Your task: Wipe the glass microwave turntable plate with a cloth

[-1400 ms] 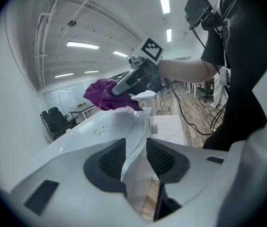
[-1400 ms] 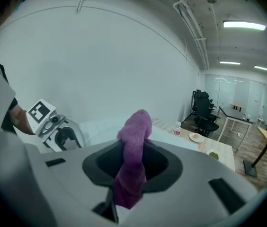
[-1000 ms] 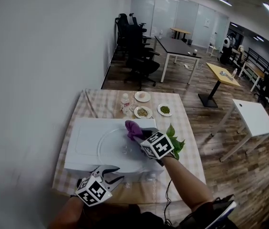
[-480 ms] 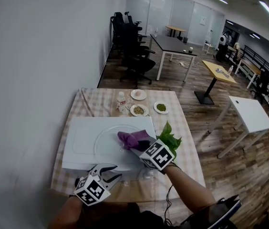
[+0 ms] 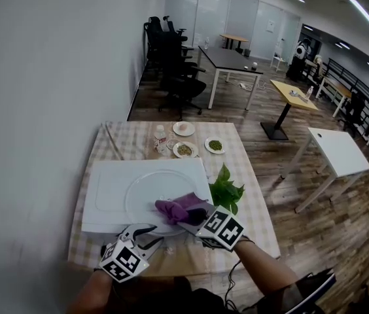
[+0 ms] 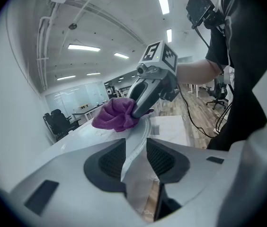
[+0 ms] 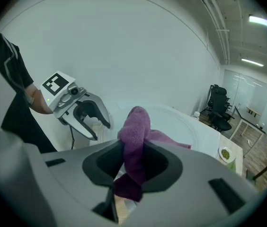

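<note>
Wiping is the step in hand, I judge: the clear round glass turntable plate (image 5: 142,195) lies flat on a white slab (image 5: 103,198). The purple terry cloth (image 5: 173,208) rests on its near right part, pinched in my right hand-held gripper (image 5: 190,214). My left hand-held gripper (image 5: 146,233) clamps the plate's near rim. Next I'd sweep toward the far side, pressing lightly so nothing slides on the checked-cloth table (image 5: 122,142).

Pale grey left tongs (image 5: 149,231) and right tongs (image 5: 186,212), black-padded, checker-marked white cubes (image 5: 124,261), black short sleeve (image 7: 11,72)
</note>
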### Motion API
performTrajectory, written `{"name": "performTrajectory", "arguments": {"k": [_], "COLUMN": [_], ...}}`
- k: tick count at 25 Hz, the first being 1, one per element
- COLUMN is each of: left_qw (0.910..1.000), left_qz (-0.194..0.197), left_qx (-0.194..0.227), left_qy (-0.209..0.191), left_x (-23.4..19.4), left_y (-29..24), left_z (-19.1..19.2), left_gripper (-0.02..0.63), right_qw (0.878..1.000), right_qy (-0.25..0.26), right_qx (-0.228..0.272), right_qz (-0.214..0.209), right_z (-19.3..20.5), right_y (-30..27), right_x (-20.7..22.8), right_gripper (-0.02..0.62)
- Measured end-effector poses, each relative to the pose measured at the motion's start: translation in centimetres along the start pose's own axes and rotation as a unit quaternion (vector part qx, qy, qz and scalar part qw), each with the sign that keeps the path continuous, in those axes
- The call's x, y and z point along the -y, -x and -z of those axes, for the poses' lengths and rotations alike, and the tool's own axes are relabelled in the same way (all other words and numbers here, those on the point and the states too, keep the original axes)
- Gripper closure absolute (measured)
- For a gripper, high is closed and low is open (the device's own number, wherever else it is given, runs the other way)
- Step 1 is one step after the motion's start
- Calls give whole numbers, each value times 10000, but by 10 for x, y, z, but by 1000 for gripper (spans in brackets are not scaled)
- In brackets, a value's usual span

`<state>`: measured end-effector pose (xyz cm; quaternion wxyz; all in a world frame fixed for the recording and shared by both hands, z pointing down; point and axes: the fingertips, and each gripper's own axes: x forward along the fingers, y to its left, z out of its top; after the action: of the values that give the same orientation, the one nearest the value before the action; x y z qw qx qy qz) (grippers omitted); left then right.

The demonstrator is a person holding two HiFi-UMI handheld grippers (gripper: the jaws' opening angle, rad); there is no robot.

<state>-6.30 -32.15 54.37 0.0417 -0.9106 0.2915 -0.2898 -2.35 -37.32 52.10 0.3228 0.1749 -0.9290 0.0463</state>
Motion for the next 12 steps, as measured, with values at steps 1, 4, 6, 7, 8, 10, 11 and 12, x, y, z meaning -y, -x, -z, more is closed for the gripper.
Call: {"name": "performTrajectory", "arguments": {"k": [1,4,6,7,8,10,11,12], "left_qw": [10000,10000,10000,10000,10000,9999,9999,9999], "left_qz": [1,-9,-38,-52,-64,-80,-85,-91], "left_qx": [2,8,20,36,55,68,59,48], "left_qy": [-1,10,2,-5,-5,14,26,32], "left_x": [0,0,0,0,0,0,0,0], "left_y": [0,0,-1,-1,-1,-1,-1,-1], "left_z": [0,1,0,0,0,0,0,0], "left_gripper": [462,460,460,460,462,462,462,462], "right_qw": [10000,9996,9986,9980,9975,9964,9959,9953], "right_qy": [-19,-48,-17,-29,-71,-198,-261,-316], "right_qx": [5,-15,-42,-32,2,128,213,309], "right_qz": [-48,-288,-527,-629,-706,-809,-838,-856], "right_z": [1,3,3,1,-3,-14,-21,-30], "right_y": [1,6,7,7,7,6,5,3], "right_x": [-4,-18,-25,-25,-24,-17,-13,-7], "right_gripper": [491,491,491,491,491,491,491,491]}}
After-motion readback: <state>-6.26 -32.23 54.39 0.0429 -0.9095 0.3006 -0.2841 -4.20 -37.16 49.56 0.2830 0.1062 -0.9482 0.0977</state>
